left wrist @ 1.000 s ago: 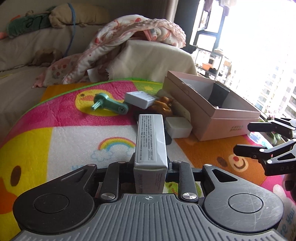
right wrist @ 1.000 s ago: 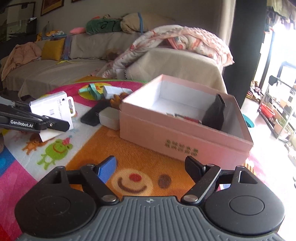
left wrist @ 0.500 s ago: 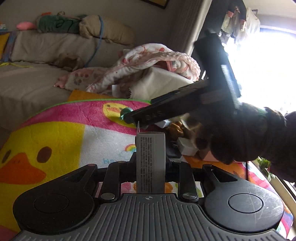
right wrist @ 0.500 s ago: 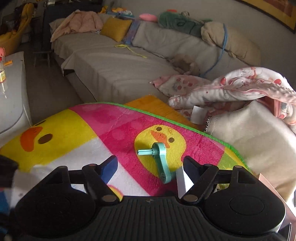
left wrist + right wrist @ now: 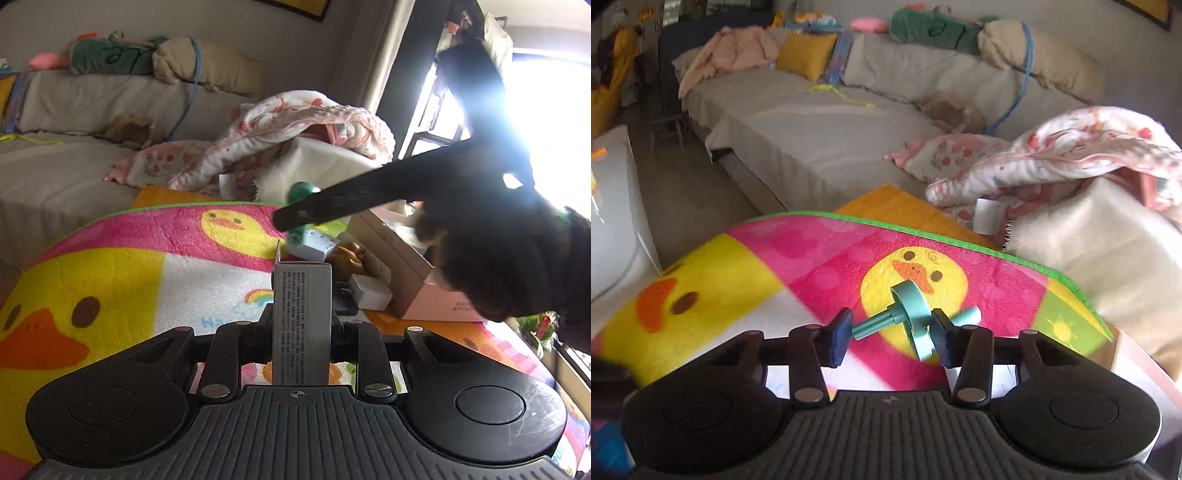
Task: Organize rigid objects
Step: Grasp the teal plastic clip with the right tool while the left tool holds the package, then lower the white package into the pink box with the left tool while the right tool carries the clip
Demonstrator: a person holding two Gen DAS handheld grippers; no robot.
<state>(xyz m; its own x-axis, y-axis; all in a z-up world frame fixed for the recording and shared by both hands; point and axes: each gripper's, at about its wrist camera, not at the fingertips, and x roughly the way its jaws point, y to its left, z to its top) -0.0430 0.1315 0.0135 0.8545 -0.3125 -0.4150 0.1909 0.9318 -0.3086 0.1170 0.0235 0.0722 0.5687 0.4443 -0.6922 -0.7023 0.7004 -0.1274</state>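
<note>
A grey sofa (image 5: pixel 827 133) runs along the far wall, with a yellow cushion (image 5: pixel 805 55) and a beige bolster (image 5: pixel 1038 59) on its back and a pink-patterned blanket (image 5: pixel 1067 166) heaped at its near end. In front of it lies a bright mat (image 5: pixel 798 258) printed with ducks, pink, yellow and white patches and a green border. On the mat, at the right in the left wrist view, stands an open pink box (image 5: pixel 417 288), and just beside it a small white block (image 5: pixel 369 295) and a brown toy (image 5: pixel 347 254), with another white block (image 5: pixel 314 247) behind them. The left gripper (image 5: pixel 301 325) is clamped on a white carton (image 5: pixel 301 314) with fine print on its face, standing up between the fingers above the mat. The right gripper (image 5: pixel 888 338) reaches across that view as a dark shape against the glare of the window (image 5: pixel 546 110), held by a dark-gloved hand (image 5: pixel 491 266). Its jaws have just been closing and stand narrow around a teal crank (image 5: pixel 910 314), whose ring sits over the small duck print; the right finger (image 5: pixel 942 341) is touching or nearly touching the crank, while the blue-padded left finger (image 5: pixel 836 341) is at the tip of its shaft. Whether the pads press on it I cannot tell.
</note>
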